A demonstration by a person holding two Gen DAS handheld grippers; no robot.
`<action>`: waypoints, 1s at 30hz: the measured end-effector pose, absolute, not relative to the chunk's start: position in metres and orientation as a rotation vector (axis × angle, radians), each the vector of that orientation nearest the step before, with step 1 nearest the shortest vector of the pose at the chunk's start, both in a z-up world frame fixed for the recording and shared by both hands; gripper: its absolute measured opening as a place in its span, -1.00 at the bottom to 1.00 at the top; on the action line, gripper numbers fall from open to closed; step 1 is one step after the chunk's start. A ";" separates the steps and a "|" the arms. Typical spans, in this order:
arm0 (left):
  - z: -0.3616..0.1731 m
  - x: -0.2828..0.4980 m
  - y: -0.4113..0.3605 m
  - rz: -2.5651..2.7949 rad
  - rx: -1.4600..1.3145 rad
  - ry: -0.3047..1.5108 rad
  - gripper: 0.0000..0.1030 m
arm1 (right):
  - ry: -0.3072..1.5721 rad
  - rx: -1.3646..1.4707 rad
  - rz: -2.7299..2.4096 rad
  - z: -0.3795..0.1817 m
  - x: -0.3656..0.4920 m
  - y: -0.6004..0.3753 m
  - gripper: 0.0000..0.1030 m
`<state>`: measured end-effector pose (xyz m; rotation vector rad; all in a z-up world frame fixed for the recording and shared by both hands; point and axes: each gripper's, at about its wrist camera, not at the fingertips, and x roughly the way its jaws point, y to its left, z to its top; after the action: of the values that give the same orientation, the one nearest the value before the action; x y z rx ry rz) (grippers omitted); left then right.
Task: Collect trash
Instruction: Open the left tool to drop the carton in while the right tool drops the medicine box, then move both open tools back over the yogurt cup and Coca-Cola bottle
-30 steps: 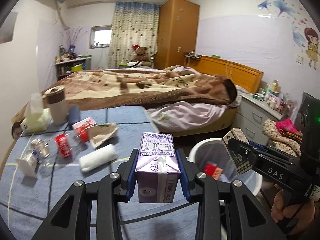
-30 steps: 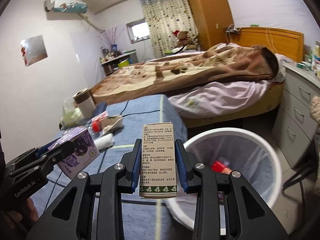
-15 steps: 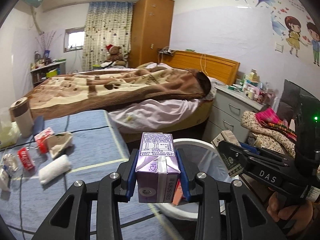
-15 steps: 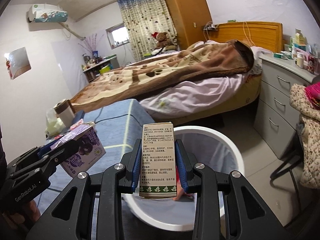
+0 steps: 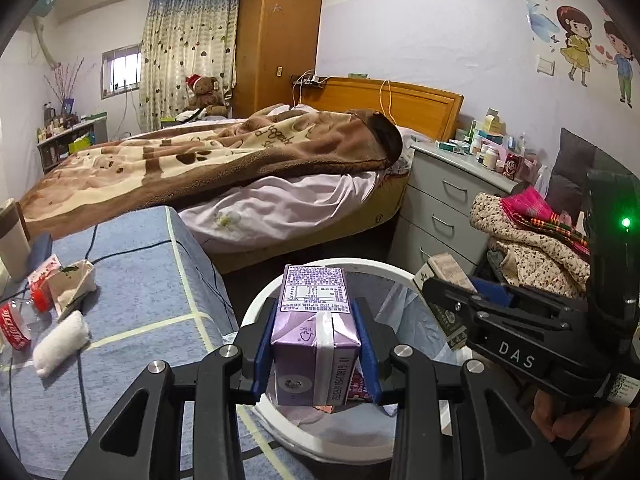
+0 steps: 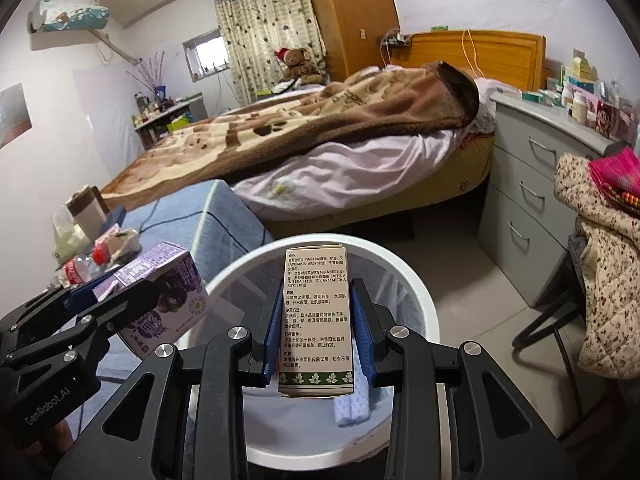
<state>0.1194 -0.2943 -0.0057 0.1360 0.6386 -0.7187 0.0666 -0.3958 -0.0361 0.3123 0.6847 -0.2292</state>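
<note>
My left gripper (image 5: 316, 354) is shut on a purple drink carton (image 5: 314, 332) and holds it over the near rim of the white trash bin (image 5: 360, 266). My right gripper (image 6: 316, 340) is shut on a tall beige box with printed text (image 6: 316, 320) and holds it above the bin's opening (image 6: 416, 280). The right gripper with its box (image 5: 440, 280) shows at the right of the left wrist view. The left gripper with the purple carton (image 6: 168, 300) shows at the left of the right wrist view. Some trash lies in the bin.
The blue-covered table (image 5: 136, 280) at the left carries a white roll (image 5: 60, 344), a red can (image 5: 12, 328), crumpled wrappers (image 5: 72, 284) and a cup (image 5: 12, 240). A bed (image 5: 240, 160) lies behind. Grey drawers (image 5: 444, 208) and a chair with clothes (image 6: 608, 260) stand at the right.
Both grippers have moved right, away from the table, and now hold the carton and the box over the bin. Both stay shut on their items.
</note>
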 end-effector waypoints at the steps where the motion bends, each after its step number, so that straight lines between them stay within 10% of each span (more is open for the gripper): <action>1: -0.008 0.121 -0.296 -0.722 0.133 0.650 -0.28 | 0.698 0.318 -0.231 -0.039 0.068 -0.397 -0.36; 12: -0.014 0.132 -0.296 -0.733 0.107 0.669 -0.10 | 0.731 0.312 -0.245 -0.045 0.072 -0.400 -0.34; 17: -0.014 0.135 -0.286 -0.724 0.092 0.670 -0.07 | 0.716 0.328 -0.248 -0.044 0.070 -0.400 0.13; 30: -0.003 0.140 -0.243 -0.646 0.064 0.643 -0.07 | 0.697 0.320 -0.223 -0.036 0.079 -0.384 0.13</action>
<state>0.1399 -0.2434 -0.0031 0.0641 0.6435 -0.6459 0.0790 -0.3838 -0.0364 0.3199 0.6968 -0.2227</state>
